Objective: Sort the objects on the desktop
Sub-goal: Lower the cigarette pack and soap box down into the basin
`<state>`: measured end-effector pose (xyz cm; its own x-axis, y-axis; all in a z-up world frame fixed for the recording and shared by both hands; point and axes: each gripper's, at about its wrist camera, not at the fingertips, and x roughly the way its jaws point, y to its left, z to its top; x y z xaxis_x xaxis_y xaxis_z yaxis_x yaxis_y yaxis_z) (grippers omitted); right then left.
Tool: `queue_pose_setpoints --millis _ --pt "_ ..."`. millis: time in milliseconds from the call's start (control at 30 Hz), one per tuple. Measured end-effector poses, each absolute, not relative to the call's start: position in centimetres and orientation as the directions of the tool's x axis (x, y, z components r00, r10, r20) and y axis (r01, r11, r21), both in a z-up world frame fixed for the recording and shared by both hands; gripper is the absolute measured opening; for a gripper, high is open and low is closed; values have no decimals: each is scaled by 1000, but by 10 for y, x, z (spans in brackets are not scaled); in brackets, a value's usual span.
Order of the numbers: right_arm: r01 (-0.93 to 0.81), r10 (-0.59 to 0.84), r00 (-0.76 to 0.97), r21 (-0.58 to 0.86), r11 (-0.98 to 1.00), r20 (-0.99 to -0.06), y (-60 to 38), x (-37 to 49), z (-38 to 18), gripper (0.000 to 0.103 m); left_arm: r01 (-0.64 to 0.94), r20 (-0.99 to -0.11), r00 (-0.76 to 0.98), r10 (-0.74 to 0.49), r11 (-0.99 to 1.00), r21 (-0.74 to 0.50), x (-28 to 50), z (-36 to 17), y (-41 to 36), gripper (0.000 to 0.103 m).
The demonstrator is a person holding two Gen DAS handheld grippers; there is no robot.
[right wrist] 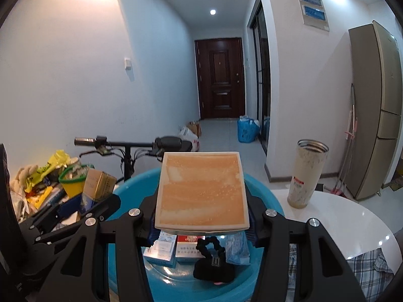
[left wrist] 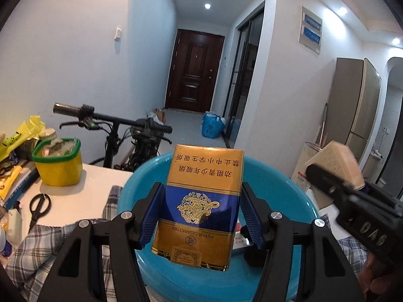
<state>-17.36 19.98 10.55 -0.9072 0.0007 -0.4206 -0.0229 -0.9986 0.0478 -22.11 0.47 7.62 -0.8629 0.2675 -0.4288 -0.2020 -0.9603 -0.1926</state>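
A gold and blue cigarette pack (left wrist: 201,201) hangs upside down over the blue basin (left wrist: 272,176), with my left gripper (left wrist: 201,188) shut on its two sides. My right gripper (right wrist: 202,201) is shut on a flat orange box (right wrist: 201,188) with a white edge, also above the basin (right wrist: 136,183). In the basin lie a light blue pack (right wrist: 162,249), a red and white pack (right wrist: 189,248), a black object (right wrist: 214,266) and a blue packet (right wrist: 236,249). Each gripper shows in the other's view: the right one (left wrist: 352,196) on the right, the left one (right wrist: 83,211) on the left.
The white table (right wrist: 340,216) bears a metal tumbler (right wrist: 307,173) right of the basin. To the left stand a yellow tub with a green rim (left wrist: 59,166), scissors (left wrist: 39,207), a plaid cloth (left wrist: 50,241) and a clutter pile. A bicycle handlebar (left wrist: 110,119) is behind the table.
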Motion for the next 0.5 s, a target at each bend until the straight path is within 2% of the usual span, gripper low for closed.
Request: queue_pose_setpoints --millis 167,500 --pt "-2 -15 -861 33 -999 -508 198 -190 83 51 -191 -468 -845 259 -963 -189 -233 62 6 63" --pt "-50 18 -803 36 -998 -595 207 -210 57 51 -186 -555 -793 250 -968 -170 -252 34 11 63"
